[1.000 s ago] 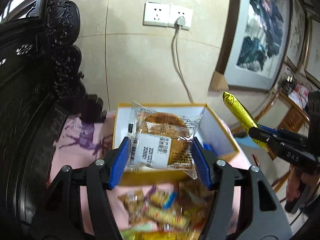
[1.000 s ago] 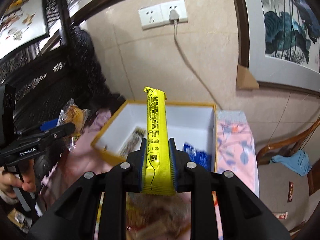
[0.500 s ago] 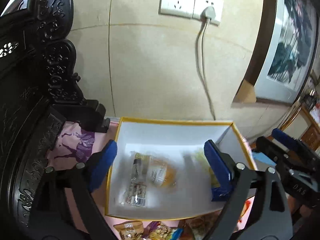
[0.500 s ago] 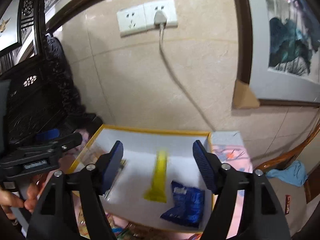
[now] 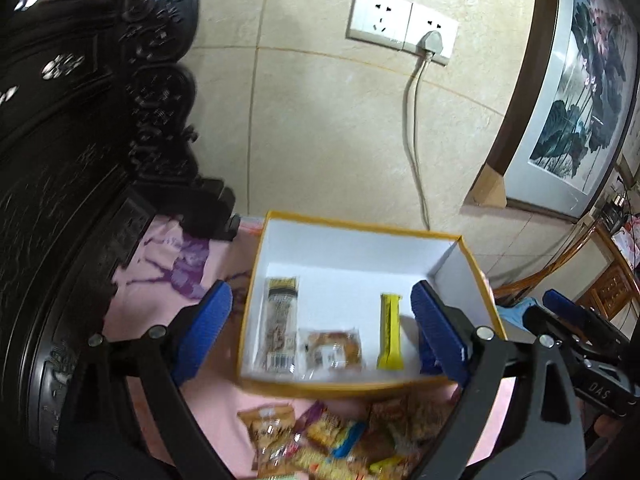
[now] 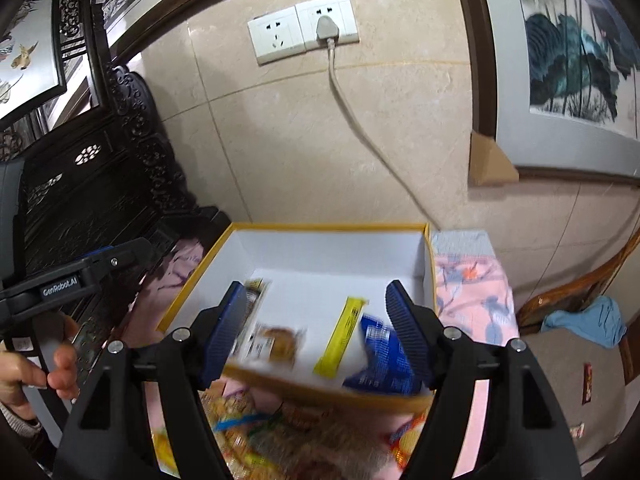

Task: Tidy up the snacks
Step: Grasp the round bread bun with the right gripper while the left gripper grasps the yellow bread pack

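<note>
A yellow-rimmed white box (image 5: 360, 222) (image 6: 328, 226) sits on the pink cloth. Inside lie a long brown snack pack (image 5: 282, 322), a clear-wrapped round cake (image 5: 331, 349) (image 6: 278, 342), a yellow bar (image 5: 390, 332) (image 6: 341, 336) and a blue packet (image 6: 380, 354). My left gripper (image 5: 320, 332) is open and empty above the box's near half. My right gripper (image 6: 316, 332) is open and empty above the box too. A pile of loose wrapped snacks (image 5: 332, 440) (image 6: 256, 432) lies in front of the box.
Dark carved wooden furniture (image 5: 72, 160) stands at the left. The tiled wall with a socket and cord (image 5: 416, 128) is behind the box. A framed painting (image 5: 576, 80) leans at the right. A wooden chair with a blue cloth (image 6: 588, 320) is at the right.
Both grippers opened and let go: the round cake and the yellow bar dropped into the box. Both grippers have since pulled back towards the near edge.
</note>
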`<state>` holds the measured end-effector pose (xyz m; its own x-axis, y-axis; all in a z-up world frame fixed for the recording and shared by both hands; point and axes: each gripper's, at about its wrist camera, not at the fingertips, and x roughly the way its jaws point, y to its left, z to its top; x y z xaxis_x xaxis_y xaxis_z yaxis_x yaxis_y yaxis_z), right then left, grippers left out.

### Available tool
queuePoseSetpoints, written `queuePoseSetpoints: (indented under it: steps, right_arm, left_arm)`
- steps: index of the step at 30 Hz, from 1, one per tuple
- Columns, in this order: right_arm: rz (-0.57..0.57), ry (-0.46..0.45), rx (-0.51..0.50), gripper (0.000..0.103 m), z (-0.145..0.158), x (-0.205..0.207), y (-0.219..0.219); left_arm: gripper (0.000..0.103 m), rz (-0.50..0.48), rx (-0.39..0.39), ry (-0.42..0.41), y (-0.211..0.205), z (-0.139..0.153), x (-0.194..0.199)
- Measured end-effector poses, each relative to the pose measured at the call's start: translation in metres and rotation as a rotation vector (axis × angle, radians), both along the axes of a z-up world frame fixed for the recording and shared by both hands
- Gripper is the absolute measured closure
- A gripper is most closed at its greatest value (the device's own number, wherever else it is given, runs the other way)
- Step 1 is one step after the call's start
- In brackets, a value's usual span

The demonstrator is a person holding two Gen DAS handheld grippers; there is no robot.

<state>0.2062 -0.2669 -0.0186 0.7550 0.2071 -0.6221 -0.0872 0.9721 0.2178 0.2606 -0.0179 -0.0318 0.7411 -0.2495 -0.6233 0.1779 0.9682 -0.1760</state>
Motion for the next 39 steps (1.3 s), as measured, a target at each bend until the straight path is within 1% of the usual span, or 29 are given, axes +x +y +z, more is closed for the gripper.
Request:
queuePoseSetpoints:
  steps: [2,4,8,11,16,22,24,26,27,28,29,30,33,35,39]
  right_arm:
    - [0.032,0.031,0.006,0.030,-0.010,-0.012,0.005]
    - [0.078,0.082,-0.005,0.030,-0.026,-0.027,0.015]
    - [0.169,0.173,-0.011,0.030,-0.061,-0.059,0.039]
    - [0.234,0.239,0.004,0.030,-0.085,-0.081,0.059]
    - [0.334,0.318,-0.035,0.030,-0.115,-0.103,0.086]
    - [0.415,0.381,-0.088,0.030,-0.142,-0.110,0.106]
    - [0.436,0.403,-0.125,0.030,-0.152,-0.110,0.113]
    - [0.451,0.418,-0.126,0.030,-0.161,-0.110,0.116]
    - [0.454,0.420,-0.133,0.033,-0.163,-0.110,0.119]
    - [0.460,0.419,-0.141,0.039,-0.165,-0.110,0.122]
    - [0.461,0.432,-0.151,0.041,-0.168,-0.109,0.125]
    - [0.457,0.432,-0.155,0.050,-0.168,-0.110,0.124]
    - [0.443,0.436,-0.146,0.052,-0.167,-0.110,0.120]
    - [0.422,0.430,-0.149,0.053,-0.164,-0.113,0.114]
    - [0.369,0.448,-0.098,0.053,-0.161,-0.122,0.091]
  left_arm:
    - [0.010,0.004,0.004,0.018,0.008,-0.009,-0.014]
    - [0.010,0.006,0.015,0.051,0.016,-0.024,-0.029]
    - [0.010,0.024,0.053,0.140,0.034,-0.054,-0.057]
    - [0.010,0.050,0.057,0.188,0.052,-0.066,-0.078]
    - [0.010,0.086,0.060,0.219,0.076,-0.072,-0.105]
    - [0.010,0.104,0.053,0.240,0.088,-0.078,-0.124]
    - [0.010,0.105,0.047,0.247,0.089,-0.079,-0.128]
    - [0.010,0.101,0.045,0.253,0.088,-0.081,-0.131]
    - [0.010,0.099,0.046,0.254,0.087,-0.081,-0.132]
    - [0.010,0.094,0.050,0.256,0.086,-0.082,-0.133]
    - [0.010,0.090,0.053,0.259,0.085,-0.084,-0.133]
    - [0.010,0.086,0.054,0.263,0.084,-0.085,-0.134]
    - [0.010,0.055,0.051,0.292,0.075,-0.095,-0.136]
    - [0.010,0.007,0.073,0.311,0.061,-0.104,-0.138]
    - [0.010,-0.066,0.129,0.323,0.038,-0.124,-0.140]
